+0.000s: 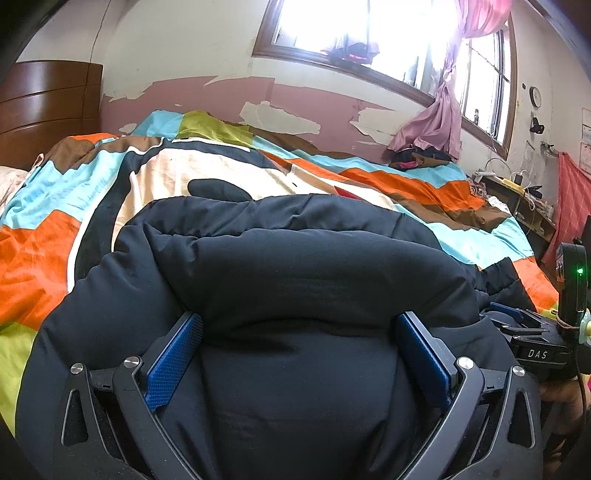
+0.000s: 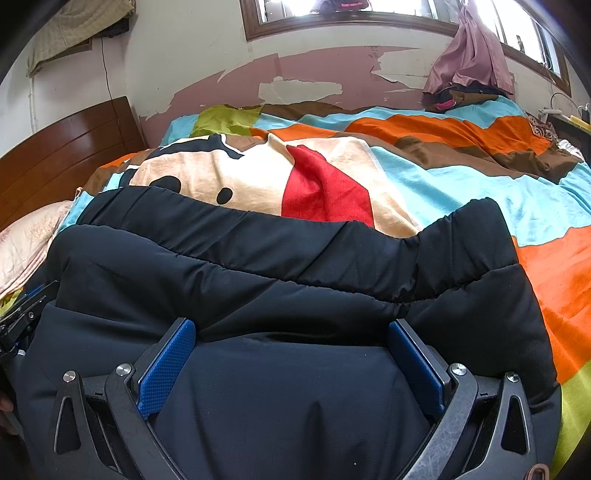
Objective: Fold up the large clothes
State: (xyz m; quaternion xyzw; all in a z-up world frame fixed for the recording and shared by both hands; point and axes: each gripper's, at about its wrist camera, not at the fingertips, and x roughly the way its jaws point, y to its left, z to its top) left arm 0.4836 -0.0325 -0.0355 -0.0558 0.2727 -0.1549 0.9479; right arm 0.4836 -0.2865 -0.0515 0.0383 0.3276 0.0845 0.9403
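Jacket bunched between both grippers on bed

Dark padded jacket [image 1: 295, 266] lay on the bed, on top of a patchwork quilt [image 1: 406, 181] in orange, light blue, brown and lime, with a cream cartoon-print blanket [image 2: 258, 177] just behind it. Left gripper [image 1: 299, 354] had its blue-padded fingers [image 1: 173, 362] spread wide, with a thick puffy fold of jacket filling the gap and touching both pads; cannot tell whether it was actually squeezing the fabric or merely resting around it. Right gripper [image 2: 291, 362] looked the same: fingers [image 2: 166, 365] wide apart, jacket fabric bulging between them, grip unclear. In the left wrist view the right gripper's body sat at the right edge, close beside, a green light on its mount. In the right wrist view a stitched seam of the jacket ran across just ahead of the fingers, and a cuffed sleeve end [image 2: 476, 221] lay toward the far right. Wooden headboard [image 2: 66, 147] stood at left, pink pillow [image 2: 29, 243] below it. Peeling pink wall [image 1: 295, 103], window [image 1: 369, 33] and knotted pink curtain [image 1: 439, 110] lay behind the bed.
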